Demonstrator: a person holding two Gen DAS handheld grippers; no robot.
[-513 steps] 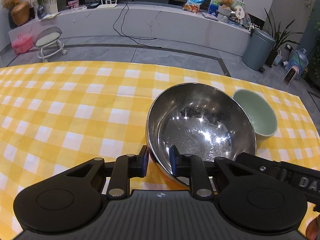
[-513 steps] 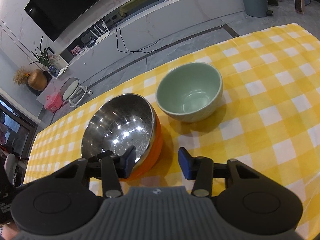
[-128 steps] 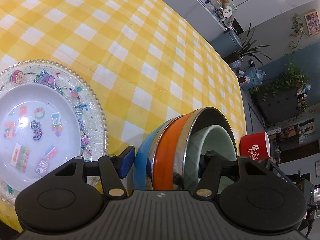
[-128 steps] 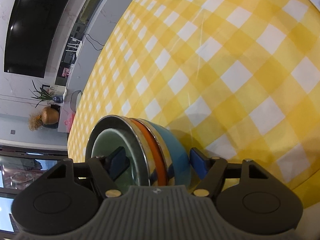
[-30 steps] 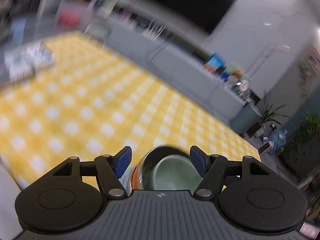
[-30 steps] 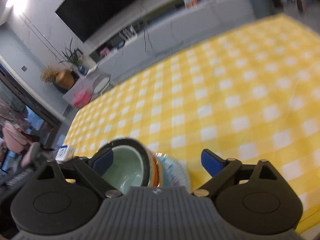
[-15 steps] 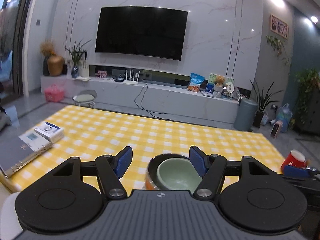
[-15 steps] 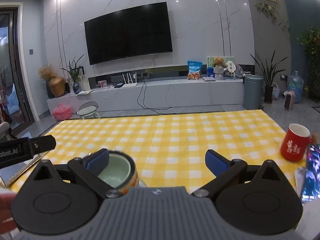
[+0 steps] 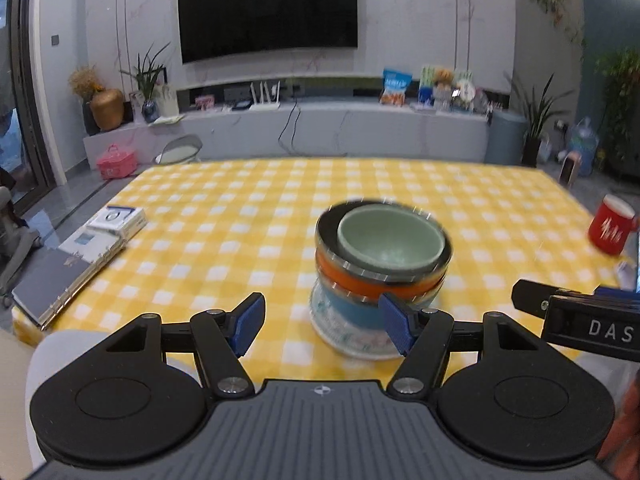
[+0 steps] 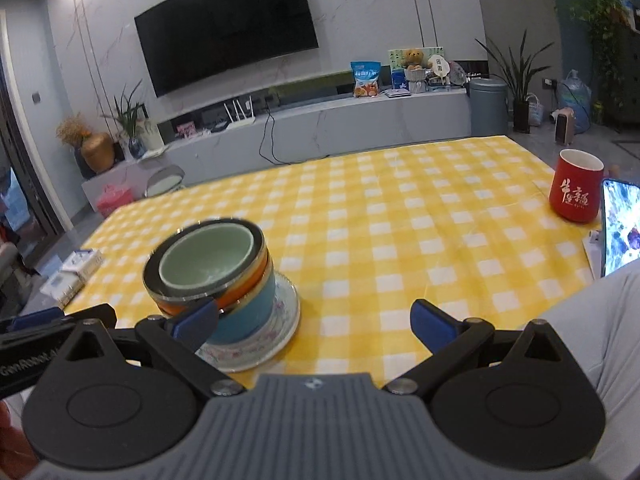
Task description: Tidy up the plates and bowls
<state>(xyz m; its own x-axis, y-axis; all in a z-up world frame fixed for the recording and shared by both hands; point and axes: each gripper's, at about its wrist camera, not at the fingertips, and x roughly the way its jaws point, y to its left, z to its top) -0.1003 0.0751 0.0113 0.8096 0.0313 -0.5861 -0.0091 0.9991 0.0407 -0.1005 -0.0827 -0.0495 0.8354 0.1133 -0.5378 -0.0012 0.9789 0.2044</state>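
A stack stands on the yellow checked tablecloth (image 9: pixel 248 208) near its front edge. A pale green bowl (image 9: pixel 390 238) (image 10: pixel 206 258) nests in a steel bowl with an orange outside (image 9: pixel 376 280) (image 10: pixel 244 280), which sits in a blue bowl (image 9: pixel 352 308) (image 10: pixel 248 308). Under them lies a patterned plate (image 9: pixel 344 334) (image 10: pixel 276 328). My left gripper (image 9: pixel 322 322) is open, pulled back in front of the stack and holding nothing. My right gripper (image 10: pixel 314 318) is open and empty too, with the stack behind its left finger.
A red mug (image 10: pixel 576 190) (image 9: pixel 612 230) and a lit phone (image 10: pixel 620 226) stand at the table's right edge. A binder (image 9: pixel 60 276) and small white boxes (image 9: pixel 118 218) lie at the left edge. A pale sleeve (image 10: pixel 592 320) shows at lower right.
Both grippers have drawn back and risen slightly from the stack, which now shows whole on its plate. Earlier the bowls were carried tilted between the fingers and set on the plate.
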